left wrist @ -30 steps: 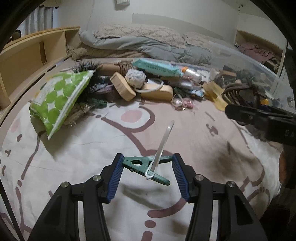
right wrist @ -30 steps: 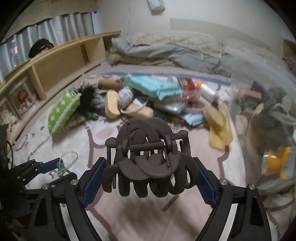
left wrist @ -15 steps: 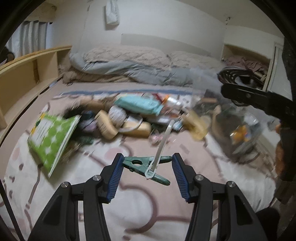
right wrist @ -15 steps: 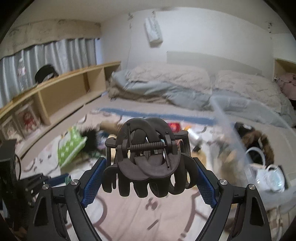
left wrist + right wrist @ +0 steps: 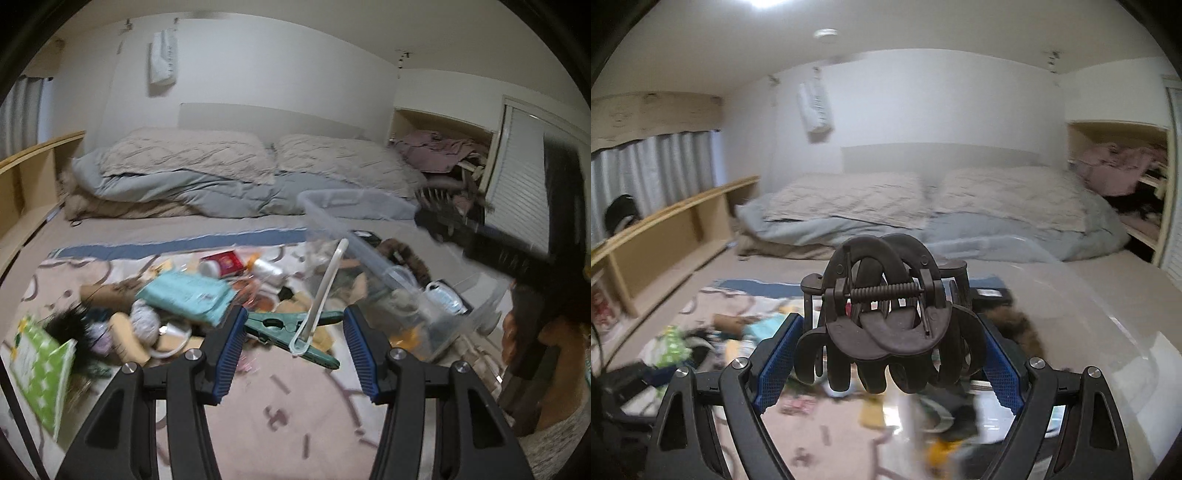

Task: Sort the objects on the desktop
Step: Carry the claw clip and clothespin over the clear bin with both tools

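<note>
The left gripper (image 5: 293,341) clamps a green clothes peg (image 5: 286,326) crosswise between its blue pads (image 5: 231,349), a clear plastic loop (image 5: 317,295) standing up from the peg. The right gripper (image 5: 888,354) pinches a large dark hair claw clip (image 5: 886,317), spring uppermost and teeth hanging down. Beyond them a heap of clutter (image 5: 192,291) lies on the patterned pink blanket (image 5: 280,413), with a clear plastic bin (image 5: 373,254) just to its right. Pillows (image 5: 184,157) and a grey duvet (image 5: 177,192) sit behind.
</note>
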